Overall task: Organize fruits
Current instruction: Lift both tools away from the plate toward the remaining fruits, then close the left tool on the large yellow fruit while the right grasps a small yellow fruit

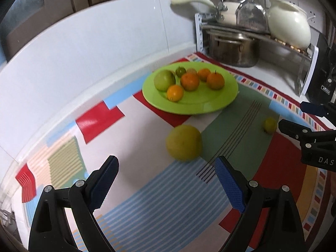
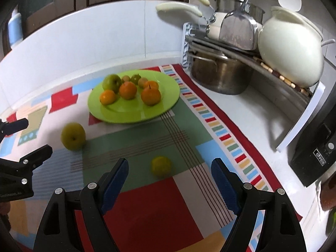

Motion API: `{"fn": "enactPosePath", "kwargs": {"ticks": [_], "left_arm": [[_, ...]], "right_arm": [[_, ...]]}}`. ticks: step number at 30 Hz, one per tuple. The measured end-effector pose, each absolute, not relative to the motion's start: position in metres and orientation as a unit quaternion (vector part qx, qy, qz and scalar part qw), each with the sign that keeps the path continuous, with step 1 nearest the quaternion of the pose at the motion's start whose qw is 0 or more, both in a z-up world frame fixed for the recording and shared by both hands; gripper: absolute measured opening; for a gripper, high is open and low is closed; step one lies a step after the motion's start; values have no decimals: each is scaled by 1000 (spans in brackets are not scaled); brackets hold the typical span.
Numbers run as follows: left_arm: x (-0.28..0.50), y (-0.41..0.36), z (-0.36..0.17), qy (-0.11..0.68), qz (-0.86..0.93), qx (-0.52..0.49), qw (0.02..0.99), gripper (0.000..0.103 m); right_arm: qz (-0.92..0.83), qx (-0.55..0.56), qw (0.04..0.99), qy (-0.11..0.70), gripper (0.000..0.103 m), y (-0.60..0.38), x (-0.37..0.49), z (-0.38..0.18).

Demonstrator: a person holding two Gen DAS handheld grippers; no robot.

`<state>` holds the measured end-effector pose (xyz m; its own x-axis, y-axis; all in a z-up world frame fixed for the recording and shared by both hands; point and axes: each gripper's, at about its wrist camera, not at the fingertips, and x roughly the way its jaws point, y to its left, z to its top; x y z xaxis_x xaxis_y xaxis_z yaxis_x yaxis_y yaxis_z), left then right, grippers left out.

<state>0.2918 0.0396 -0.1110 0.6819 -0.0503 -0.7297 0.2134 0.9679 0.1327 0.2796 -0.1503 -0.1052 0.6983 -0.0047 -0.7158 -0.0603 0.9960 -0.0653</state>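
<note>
Yellow-green apple (image 2: 73, 136) stem side toward camera

Round lime-green plastic plate (image 2: 134, 113): glossy, smooth. Patterned multicolour cloth mat (image 2: 147, 199): matt. Brushed stainless steel pot (image 2: 220, 77) at 1 o'clock: dull metallic sheen. Cream ceramic jug (image 2: 292, 46): glossy glaze. White wall tiles (image 1: 94, 48): smooth, shiny. Gripper fingers' blue pads (image 1: 230, 185): rough, dimpled texture; black plastic arms: matt.
</note>
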Motion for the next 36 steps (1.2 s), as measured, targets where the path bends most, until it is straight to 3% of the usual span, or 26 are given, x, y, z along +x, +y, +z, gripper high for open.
{"fn": "enactPosePath", "kwargs": {"ticks": [5, 12, 15, 19, 28, 36], "left_arm": [[301, 35, -122, 398, -81, 103, 908, 94], [322, 29, -129, 399, -93, 96, 907, 93], [330, 28, -130, 401, -95, 88, 907, 92], [337, 26, -132, 401, -91, 83, 908, 84], [342, 27, -143, 421, -106, 47, 899, 50], [339, 25, -141, 417, -104, 54, 901, 50]], "right_arm": [[19, -39, 914, 404, 81, -151, 285, -118], [16, -26, 906, 421, 61, -157, 298, -129], [24, -20, 906, 422, 58, -157, 302, -130], [31, -4, 899, 438, 49, -158, 308, -138], [38, 0, 895, 444, 32, -157, 312, -145], [44, 1, 898, 437, 29, -157, 310, -143]]}}
